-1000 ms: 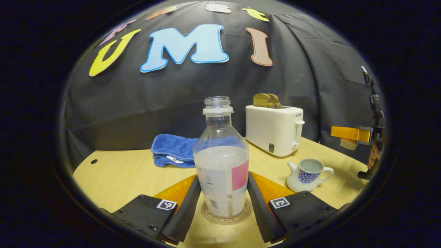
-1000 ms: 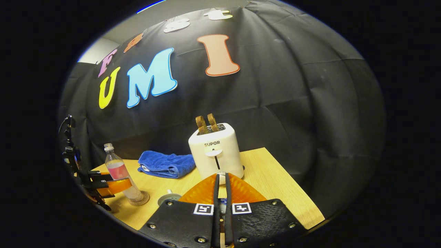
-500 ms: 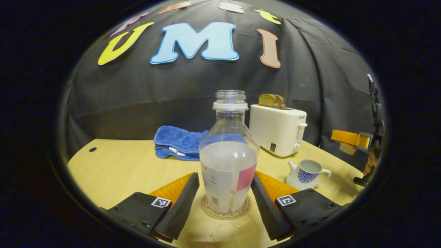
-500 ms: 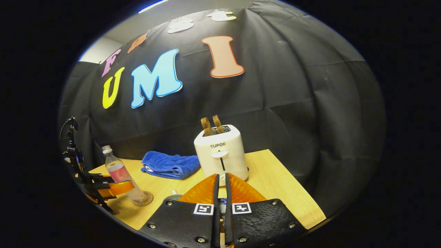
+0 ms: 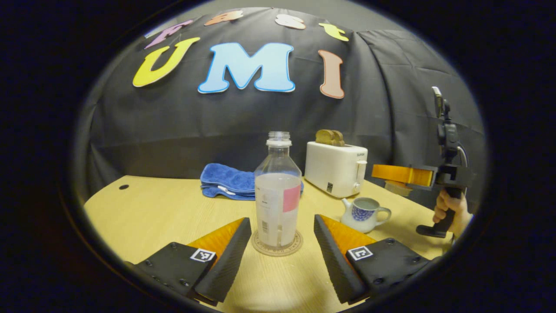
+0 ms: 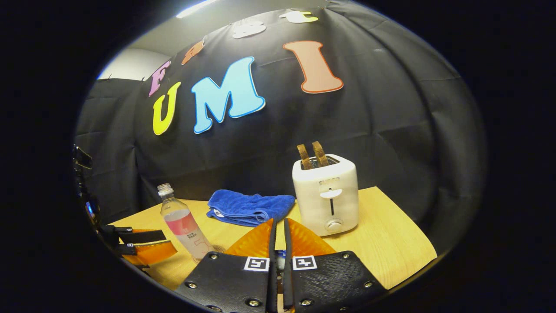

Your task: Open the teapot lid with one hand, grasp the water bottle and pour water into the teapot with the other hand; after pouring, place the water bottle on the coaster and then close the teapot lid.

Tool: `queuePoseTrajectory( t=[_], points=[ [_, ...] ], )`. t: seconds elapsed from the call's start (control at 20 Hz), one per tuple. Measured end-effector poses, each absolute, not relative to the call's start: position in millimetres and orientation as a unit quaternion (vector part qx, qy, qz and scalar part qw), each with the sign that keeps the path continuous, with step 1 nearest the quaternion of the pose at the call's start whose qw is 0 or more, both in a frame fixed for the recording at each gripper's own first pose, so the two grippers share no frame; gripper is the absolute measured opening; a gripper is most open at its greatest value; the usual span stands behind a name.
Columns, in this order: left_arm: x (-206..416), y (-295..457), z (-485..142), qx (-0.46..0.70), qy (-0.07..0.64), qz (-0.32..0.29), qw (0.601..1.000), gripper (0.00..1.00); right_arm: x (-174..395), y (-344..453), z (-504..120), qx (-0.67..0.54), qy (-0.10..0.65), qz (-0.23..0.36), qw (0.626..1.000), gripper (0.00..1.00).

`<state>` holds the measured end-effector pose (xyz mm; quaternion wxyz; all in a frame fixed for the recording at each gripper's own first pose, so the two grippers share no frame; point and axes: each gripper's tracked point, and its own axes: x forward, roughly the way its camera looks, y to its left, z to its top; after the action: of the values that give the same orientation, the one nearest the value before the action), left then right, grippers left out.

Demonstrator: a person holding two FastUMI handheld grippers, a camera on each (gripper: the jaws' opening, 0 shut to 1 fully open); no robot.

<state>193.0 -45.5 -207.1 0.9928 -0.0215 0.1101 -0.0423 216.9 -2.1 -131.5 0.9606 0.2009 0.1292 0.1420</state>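
water bottle (image 5: 278, 191) stood upright on the coaster (image 5: 277, 243), near the table's (image 5: 143, 208) front edge, freed | left gripper (image 5: 282, 243) spread wide and drawn back since half a second ago — nothing held | teapot (image 5: 364, 214) uncovered, toward the right edge | right gripper (image 6: 278, 243) nearly closed; something pale glimpsed beneath it — presumably the lid — closing judged next

Legible text: none. Toaster (image 6: 325, 193) front carries a brand word, blurred. Water bottle (image 5: 278, 195) label bears small print and a barcode (too small to read). Coaster (image 5: 277, 246) rim lettering likewise unreadable.
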Motion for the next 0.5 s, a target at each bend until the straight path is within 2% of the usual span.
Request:
queuePoseTrajectory(
  t=[0.25, 0.5],
  points=[
    [150.1, -53.7, -199.4, -0.057, 0.082, -0.037, 0.994, 1.0, 229.8, 14.5, -146.8, 0.252, 0.153, 0.152, 0.943, 0.05],
    [136.0, -67.3, -197.4, -0.061, 0.067, -0.044, 0.995, 1.0, 229.2, 30.3, -158.2, 0.236, 0.158, 0.158, 0.946, 0.06]
  ],
)
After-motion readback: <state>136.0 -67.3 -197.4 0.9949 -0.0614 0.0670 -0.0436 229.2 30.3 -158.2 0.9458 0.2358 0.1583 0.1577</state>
